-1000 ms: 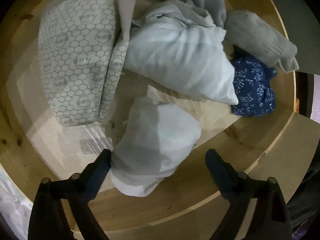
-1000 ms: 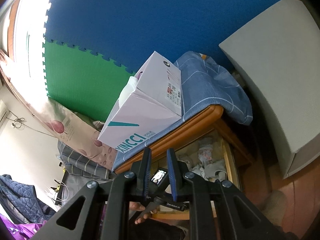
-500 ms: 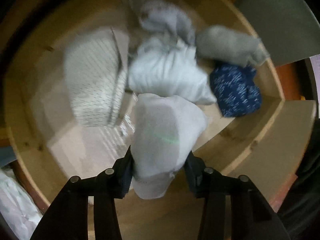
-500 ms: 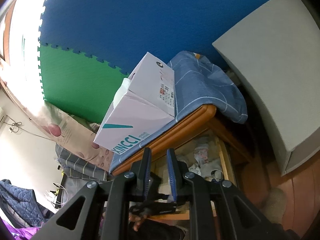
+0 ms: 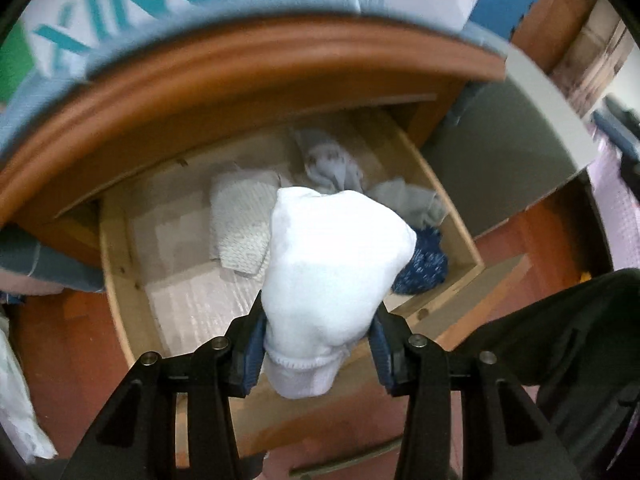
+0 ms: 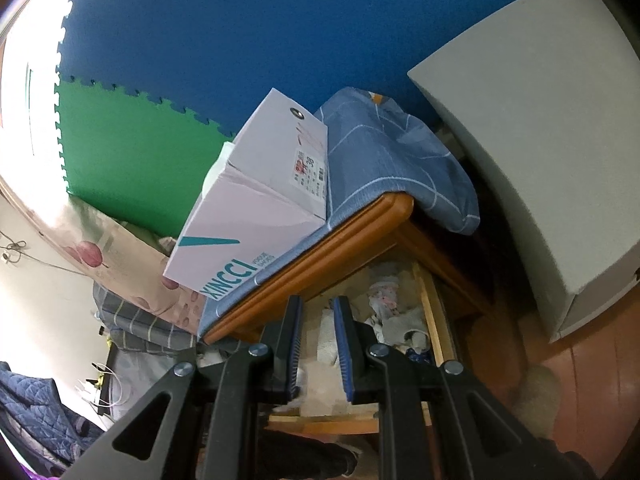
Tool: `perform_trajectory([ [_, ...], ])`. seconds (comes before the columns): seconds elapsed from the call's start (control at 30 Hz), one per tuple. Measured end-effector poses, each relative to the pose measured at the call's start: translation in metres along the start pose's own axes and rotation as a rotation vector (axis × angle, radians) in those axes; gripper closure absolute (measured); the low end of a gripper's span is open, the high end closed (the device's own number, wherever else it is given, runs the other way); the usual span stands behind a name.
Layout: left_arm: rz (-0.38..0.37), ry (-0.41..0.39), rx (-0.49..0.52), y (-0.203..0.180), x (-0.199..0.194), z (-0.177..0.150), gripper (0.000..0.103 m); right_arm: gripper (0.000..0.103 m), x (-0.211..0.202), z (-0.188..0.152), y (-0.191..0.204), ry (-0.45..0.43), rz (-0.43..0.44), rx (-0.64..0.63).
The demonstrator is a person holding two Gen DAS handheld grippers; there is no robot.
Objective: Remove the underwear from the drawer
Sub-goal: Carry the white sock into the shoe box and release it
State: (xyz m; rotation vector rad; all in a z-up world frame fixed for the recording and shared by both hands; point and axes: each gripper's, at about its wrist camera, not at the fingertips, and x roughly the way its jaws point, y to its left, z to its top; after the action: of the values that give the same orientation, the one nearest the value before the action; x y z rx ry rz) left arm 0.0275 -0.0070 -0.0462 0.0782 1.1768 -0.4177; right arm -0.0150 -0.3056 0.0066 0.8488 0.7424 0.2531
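My left gripper [image 5: 318, 322] is shut on a bundled piece of white underwear [image 5: 332, 264], its pads pressing both sides, and holds it up above the open wooden drawer [image 5: 120, 280]. Left in the drawer are a honeycomb-patterned folded piece [image 5: 240, 224], pale grey garments [image 5: 408, 200] and a dark blue floral one [image 5: 424, 268]. My right gripper [image 6: 317, 308] hovers off to the side, aimed at the same drawer [image 6: 430, 312], its jaws a narrow gap apart with nothing between them.
The overhanging cabinet top [image 5: 240, 76] carries a blue cloth [image 6: 392, 160] and a pale XINCCI shoebox [image 6: 256, 208]. A grey box [image 6: 540, 120] stands right of the cabinet. A person's dark-clad leg [image 5: 560, 340] is near the drawer front. Blue and green foam mats cover the wall.
The left gripper's jaws closed on the white underwear, then lifted it up and back out of the drawer, so the cabinet top and shoebox came into view. The right gripper stayed almost still.
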Motion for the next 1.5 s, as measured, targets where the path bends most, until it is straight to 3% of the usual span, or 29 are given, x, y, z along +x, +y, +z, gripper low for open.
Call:
perform_trajectory([
  [0.23, -0.040, -0.137, -0.080, 0.007, -0.069, -0.003, 0.061, 0.085, 0.005, 0.000, -0.002, 0.015, -0.015, 0.010],
  [0.43, -0.059, -0.235, -0.075, 0.003, -0.127, 0.014, 0.061, 0.085, 0.007, 0.000, -0.001, 0.021, -0.020, 0.008],
  [0.63, -0.085, -0.321, -0.034, -0.007, -0.182, 0.059, 0.061, 0.085, 0.007, 0.000, -0.001, 0.021, -0.012, 0.007],
  [0.8, -0.092, -0.360, -0.004, -0.013, -0.208, 0.120, 0.061, 0.085, 0.006, 0.000, -0.001, 0.020, 0.000, 0.012],
  [1.07, 0.002, -0.344, 0.052, -0.030, -0.168, 0.209, 0.061, 0.085, 0.004, 0.000, -0.002, 0.023, 0.017, 0.014],
  [1.27, 0.035, -0.307, 0.016, -0.027, -0.121, 0.242, 0.061, 0.085, 0.005, 0.001, -0.004, 0.031, 0.030, 0.025],
  [1.5, 0.060, -0.236, 0.001, -0.029, -0.081, 0.250, 0.059, 0.085, 0.007, 0.001, -0.004, 0.041, 0.038, 0.027],
])
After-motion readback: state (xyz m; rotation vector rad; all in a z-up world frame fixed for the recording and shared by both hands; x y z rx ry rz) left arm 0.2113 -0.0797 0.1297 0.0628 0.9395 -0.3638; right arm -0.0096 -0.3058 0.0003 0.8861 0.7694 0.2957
